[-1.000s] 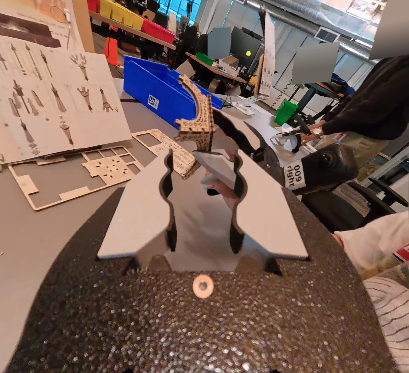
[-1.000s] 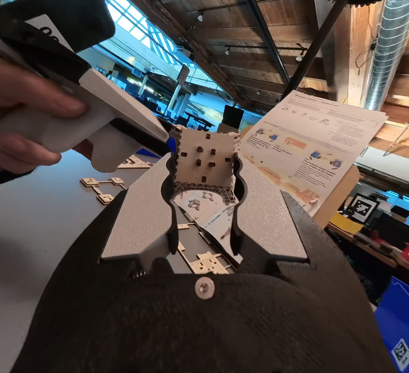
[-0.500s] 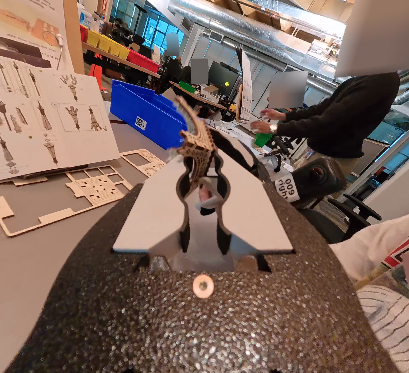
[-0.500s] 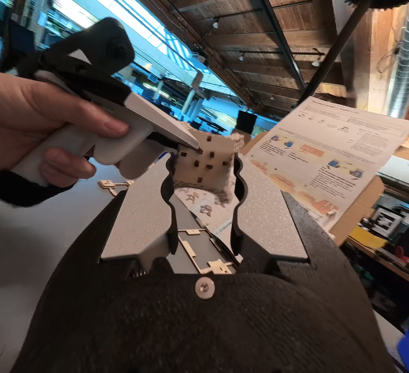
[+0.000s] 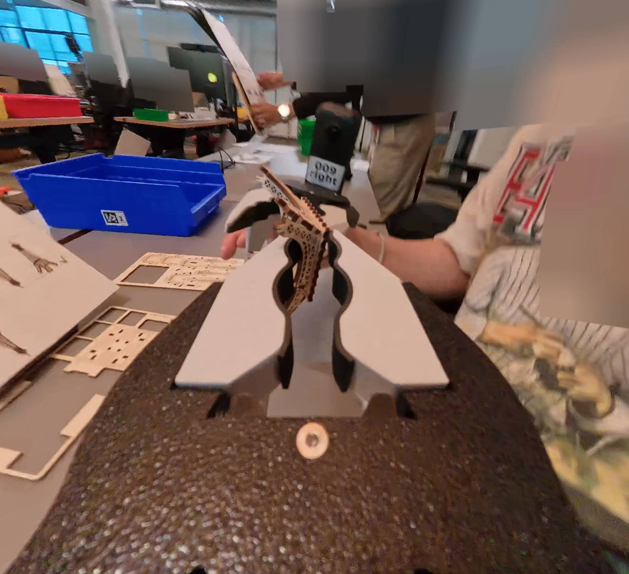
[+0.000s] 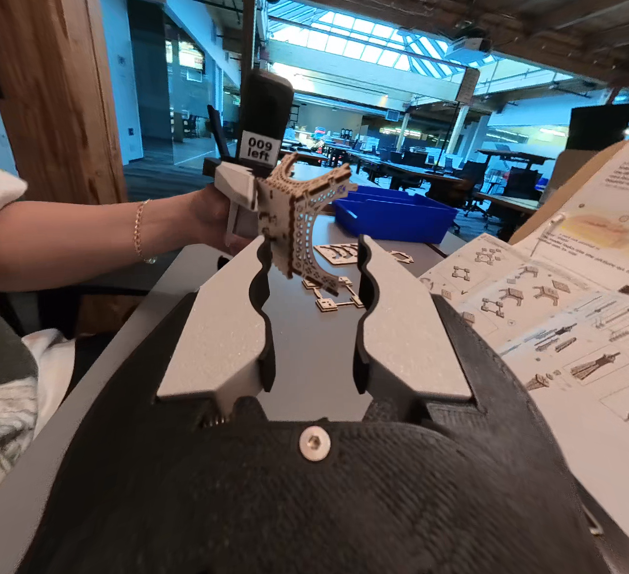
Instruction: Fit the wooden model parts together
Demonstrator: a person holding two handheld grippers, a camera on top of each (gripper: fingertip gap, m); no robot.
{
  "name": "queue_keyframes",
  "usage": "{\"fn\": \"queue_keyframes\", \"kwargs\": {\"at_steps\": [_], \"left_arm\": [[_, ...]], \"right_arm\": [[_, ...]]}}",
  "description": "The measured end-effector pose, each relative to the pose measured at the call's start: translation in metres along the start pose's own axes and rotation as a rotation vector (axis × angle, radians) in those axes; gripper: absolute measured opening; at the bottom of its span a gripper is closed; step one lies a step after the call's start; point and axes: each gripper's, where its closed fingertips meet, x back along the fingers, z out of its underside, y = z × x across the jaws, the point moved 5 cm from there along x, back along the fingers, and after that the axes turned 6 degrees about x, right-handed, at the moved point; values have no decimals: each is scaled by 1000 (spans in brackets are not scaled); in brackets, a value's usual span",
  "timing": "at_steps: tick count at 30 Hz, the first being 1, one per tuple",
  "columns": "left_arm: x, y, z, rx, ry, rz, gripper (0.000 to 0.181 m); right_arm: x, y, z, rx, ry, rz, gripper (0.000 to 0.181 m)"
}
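Left wrist view: left gripper [image 5: 308, 248] pinching a wooden lattice model piece [image 5: 303, 248], fingertips pressed onto its thin edge, piece raised above the grey counter [image 5: 112, 251]. Right gripper [image 5: 289, 214] just beyond, facing back, tips close beside the upper end of the same piece.

Right wrist view: right gripper [image 6: 311, 253] spread wide, nothing clamped between its fingers. Wooden piece [image 6: 299, 217] straight ahead and slightly left of the gap, at the fingertips, gripped from the left side by the other gripper [image 6: 253, 197]. Long axis roughly upright, tilted a little; curved legs flaring up and to the right.

Appearance: pale laser-cut plywood, dark burnt edges, toothed joints, rows of small holes, two flat panels meeting at a corner seam like a tower base.

Likely next: right gripper to close on the free side or fetch another part, though which cannot be told.

Below on the counter: punched-out wooden sheets [image 5: 112, 343], small loose square frame [image 6: 335, 295], printed instruction pages [image 6: 531, 302], blue bin [image 5: 119, 190] farther back. Person in the background holding a board.
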Motion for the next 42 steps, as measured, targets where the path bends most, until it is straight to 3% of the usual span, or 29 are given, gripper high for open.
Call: {"fn": "queue_keyframes", "kwargs": {"at_steps": [7,18,25,31,35,39,42], "left_arm": [[-7,-17,14,-337,287,11,14],[-4,-46,-20,-857,443,-174,17],[3,-58,-21,-898,518,-106,14],[3,-60,-14,-973,557,-129,12],[4,-51,-10,-1129,615,-278,12],[7,-37,-10,-1278,543,-488,13],[1,-34,-10,-1338,465,-550,13]], "right_arm": [[3,29,3,306,37,-163,25],[2,45,-36,675,-9,-80,15],[-4,63,-44,674,-28,-183,9],[1,58,-43,607,-13,-187,32],[15,45,-31,448,86,-207,55],[24,3,-16,-109,106,-114,103],[5,4,-4,-437,-46,-198,105]]}}
